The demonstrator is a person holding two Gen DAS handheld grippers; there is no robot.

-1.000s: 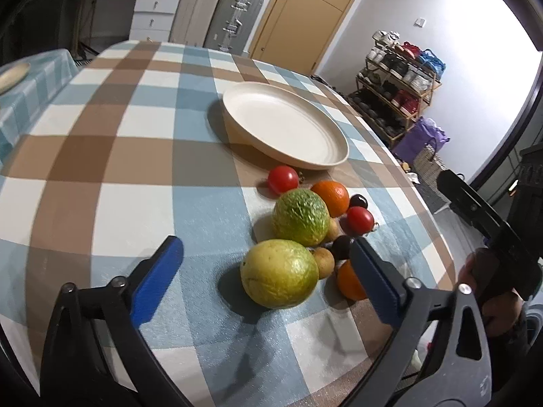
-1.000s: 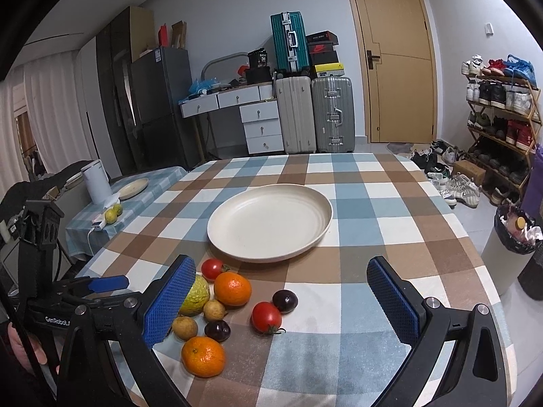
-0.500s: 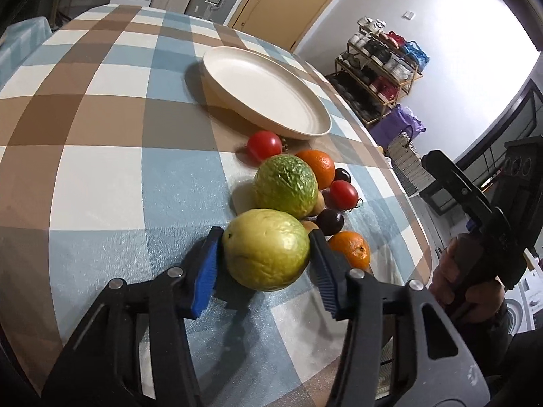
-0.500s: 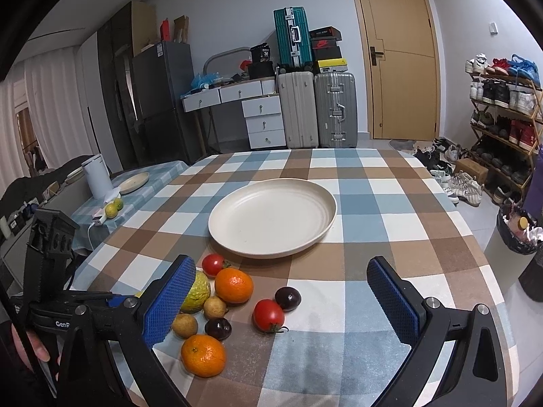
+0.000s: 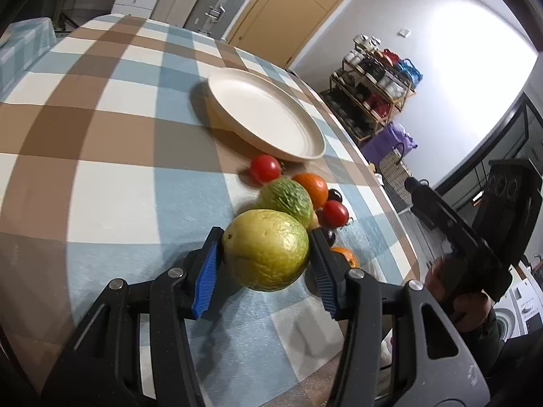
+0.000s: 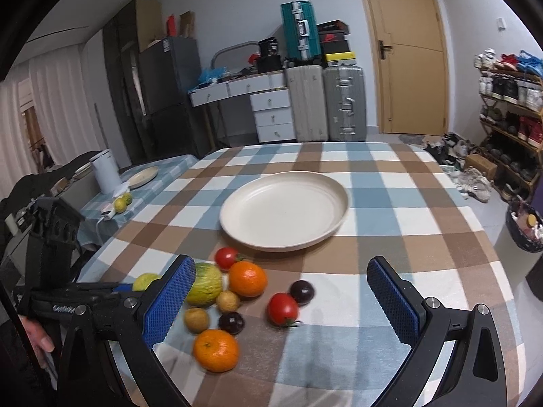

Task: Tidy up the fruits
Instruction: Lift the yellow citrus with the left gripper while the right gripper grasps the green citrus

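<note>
**Left gripper clamps the yellow-green fruit; right gripper hangs wide apart over the pile**

On the left, the left gripper (image 5: 266, 254) has its two blue pads pressed against opposite sides of a large yellow-green fruit (image 5: 266, 249), pinching it firmly. In the right wrist view only a sliver of that fruit (image 6: 145, 280) shows past the gripper's black frame, at the near left edge of the checked tablecloth (image 6: 407, 183). Whether the fruit rests on the cloth or is lifted clear cannot be told.

Just beyond it lies a bumpy green fruit (image 5: 287, 200), close against the held one. Further right sits the rest of the pile: a tomato (image 6: 226, 258) nearest the plate, an orange (image 6: 247, 278) beside it, two small tan fruits (image 6: 228, 300) (image 6: 196, 320), a dark plum (image 6: 231, 323), a second orange (image 6: 216, 350) nearest the camera, a second tomato (image 6: 283, 308) and another plum (image 6: 302, 292) touching it.

The empty cream plate (image 6: 285, 215) stands further back, near the middle of the table, just beyond the first tomato.

On the right, the right gripper (image 6: 281, 302) is held above the near edge of the table with its fingers spread wide, gripping nothing; the pile lies mostly towards its left finger (image 6: 169, 300).
</note>
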